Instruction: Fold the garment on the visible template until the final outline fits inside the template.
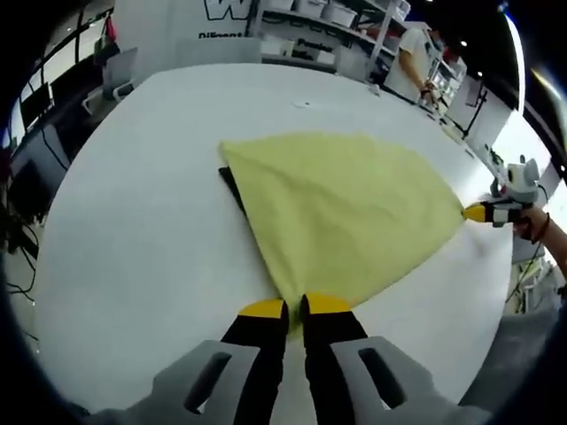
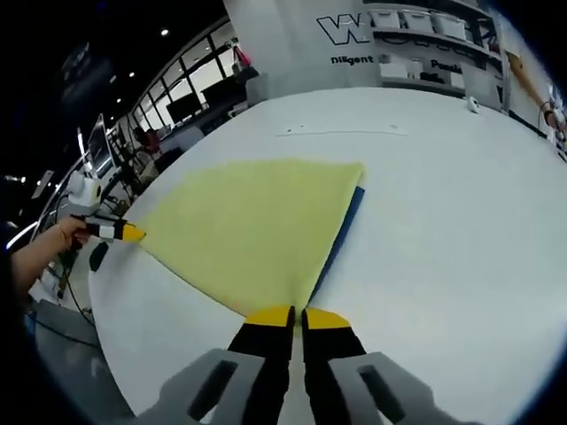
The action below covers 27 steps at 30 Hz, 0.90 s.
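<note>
Currently we hold the yellow garment (image 1: 341, 212) stretched flat on the white worktop (image 1: 133, 239), near its middle. The left gripper (image 1: 295, 307) is clenched on one corner and the right gripper (image 2: 297, 312) on the adjacent corner, jaws closed with cloth pinched between. A dark template (image 2: 347, 232) peeks from under one garment edge, so the cloth overhangs it on most sides; we judge folding barely begun, with several folds left. Worktop edges are otherwise bare. Beyond the far edge stand shelving (image 2: 434, 53) with boxes and a wall bearing lettering.
</note>
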Each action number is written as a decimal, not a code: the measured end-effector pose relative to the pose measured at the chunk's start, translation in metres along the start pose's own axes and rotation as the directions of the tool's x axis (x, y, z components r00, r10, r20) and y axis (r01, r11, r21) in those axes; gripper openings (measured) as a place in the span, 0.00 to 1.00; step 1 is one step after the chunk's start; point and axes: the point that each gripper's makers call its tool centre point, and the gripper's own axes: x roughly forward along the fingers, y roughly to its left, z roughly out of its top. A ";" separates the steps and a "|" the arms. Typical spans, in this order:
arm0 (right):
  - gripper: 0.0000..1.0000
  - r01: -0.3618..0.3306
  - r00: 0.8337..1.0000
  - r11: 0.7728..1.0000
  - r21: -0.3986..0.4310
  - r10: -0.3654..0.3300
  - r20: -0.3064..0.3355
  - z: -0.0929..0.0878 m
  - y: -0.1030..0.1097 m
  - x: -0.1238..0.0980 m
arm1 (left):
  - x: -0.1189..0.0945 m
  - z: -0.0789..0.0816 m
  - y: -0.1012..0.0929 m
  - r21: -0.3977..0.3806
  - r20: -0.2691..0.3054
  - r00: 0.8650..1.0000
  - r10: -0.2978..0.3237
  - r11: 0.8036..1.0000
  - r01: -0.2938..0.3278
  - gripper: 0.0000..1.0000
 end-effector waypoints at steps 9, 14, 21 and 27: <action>0.00 -0.012 0.999 1.000 -0.011 0.011 -0.030 -0.015 0.008 -0.010 | -0.011 -0.016 -0.005 0.005 -0.024 1.000 -0.015 1.000 0.015 0.07; 0.00 -0.018 0.999 1.000 -0.001 0.018 -0.035 -0.024 0.012 -0.016 | -0.018 -0.026 -0.008 0.005 -0.028 0.999 -0.020 1.000 0.020 0.06; 0.00 -0.022 0.999 1.000 -0.003 0.022 -0.032 -0.035 0.018 -0.024 | -0.025 -0.038 -0.011 -0.016 -0.020 0.999 -0.035 0.999 0.034 0.06; 0.00 -0.022 0.999 1.000 -0.021 0.021 -0.042 -0.038 0.017 -0.026 | -0.028 -0.043 -0.015 -0.023 -0.019 0.999 -0.040 0.999 0.040 0.06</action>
